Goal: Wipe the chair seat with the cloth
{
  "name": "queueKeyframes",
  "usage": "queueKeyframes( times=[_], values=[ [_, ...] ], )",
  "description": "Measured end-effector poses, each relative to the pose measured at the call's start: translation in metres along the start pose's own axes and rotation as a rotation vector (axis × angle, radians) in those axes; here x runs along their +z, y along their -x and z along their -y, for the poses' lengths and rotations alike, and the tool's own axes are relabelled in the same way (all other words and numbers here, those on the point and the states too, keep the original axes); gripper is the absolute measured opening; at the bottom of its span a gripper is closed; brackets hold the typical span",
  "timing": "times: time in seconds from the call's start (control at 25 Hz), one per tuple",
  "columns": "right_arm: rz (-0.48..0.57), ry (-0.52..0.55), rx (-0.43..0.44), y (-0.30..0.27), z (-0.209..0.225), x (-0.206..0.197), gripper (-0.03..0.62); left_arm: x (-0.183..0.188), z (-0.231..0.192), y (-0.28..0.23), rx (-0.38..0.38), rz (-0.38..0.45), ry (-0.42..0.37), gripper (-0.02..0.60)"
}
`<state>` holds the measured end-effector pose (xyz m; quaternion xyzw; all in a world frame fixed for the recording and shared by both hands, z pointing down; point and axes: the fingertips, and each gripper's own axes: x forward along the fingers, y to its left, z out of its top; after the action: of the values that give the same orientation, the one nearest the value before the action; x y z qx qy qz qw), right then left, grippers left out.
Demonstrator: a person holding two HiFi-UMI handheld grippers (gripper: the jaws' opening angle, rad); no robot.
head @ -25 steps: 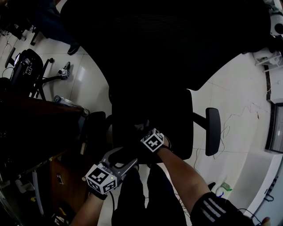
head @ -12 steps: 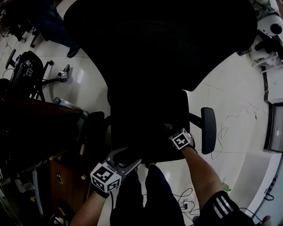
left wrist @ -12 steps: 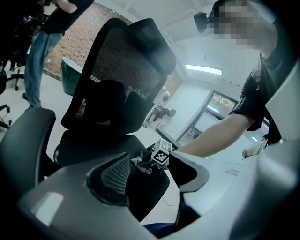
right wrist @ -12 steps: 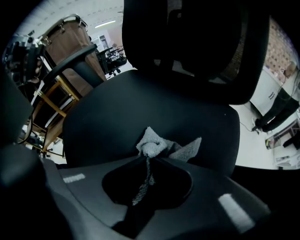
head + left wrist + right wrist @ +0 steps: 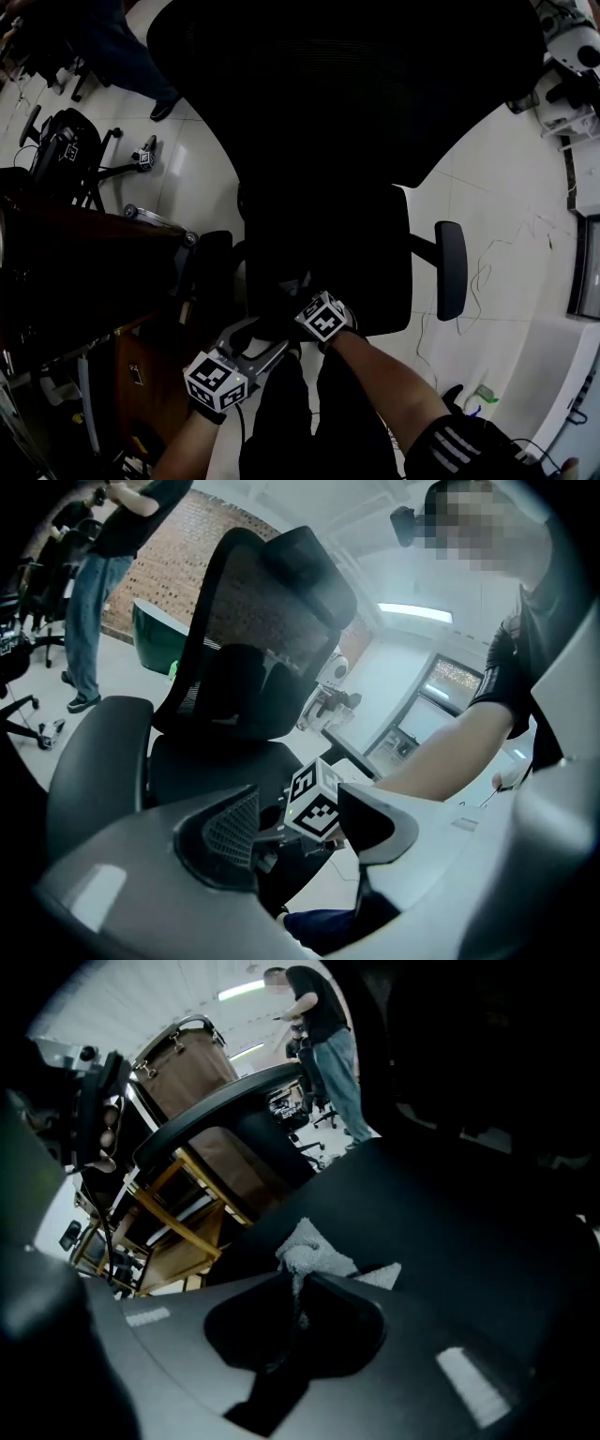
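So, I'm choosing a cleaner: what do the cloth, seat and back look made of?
Cloth: white, nubby pile, likely terry or microfibre. Seat: dark, matte, no shine, probably fabric or mesh; too dark to say which. Back: black mesh, see-through; the brick wall shows through it.

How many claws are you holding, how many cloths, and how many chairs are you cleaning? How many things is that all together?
claws: 2, the left claw open and the right claw shut
cloth: 1, white, pinched in the right claw
office chair: 1, black
Total: 4
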<state>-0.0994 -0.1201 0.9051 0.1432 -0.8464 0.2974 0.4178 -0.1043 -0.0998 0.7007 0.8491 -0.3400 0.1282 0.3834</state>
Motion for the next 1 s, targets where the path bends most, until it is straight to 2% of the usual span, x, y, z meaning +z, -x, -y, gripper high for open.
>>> queueKeyframes(
  times=[0.16, 0.32, 0.48, 0.68, 1.0],
  values=[
    [-0.042, 0.098, 0.074, -0.036, -0.054, 0.003, 0.041, -0.011, -0.007, 0.011, 0.023, -0.010, 0.012, 0.284],
    [-0.094, 0.177, 0.078, -0.050, -0.058, -0.024, 0.041, -0.021, -0.006, 0.005, 0.022, -0.020, 0.029, 0.284],
    [-0.104, 0.166, 0.059, -0.032, -0.036, -0.047, 0.041, -0.023, 0.002, -0.009, -0.002, -0.029, 0.032, 0.284],
    [-0.174, 0.155, -0.013, 0.011, 0.020, -0.103, 0.040, -0.021, 0.019, -0.030, -0.039, -0.045, 0.023, 0.284],
    [-0.242, 0.035, -0.160, 0.108, 0.098, -0.190, 0.040, -0.009, 0.054, -0.062, -0.112, -0.060, 0.010, 0.284]
  ],
)
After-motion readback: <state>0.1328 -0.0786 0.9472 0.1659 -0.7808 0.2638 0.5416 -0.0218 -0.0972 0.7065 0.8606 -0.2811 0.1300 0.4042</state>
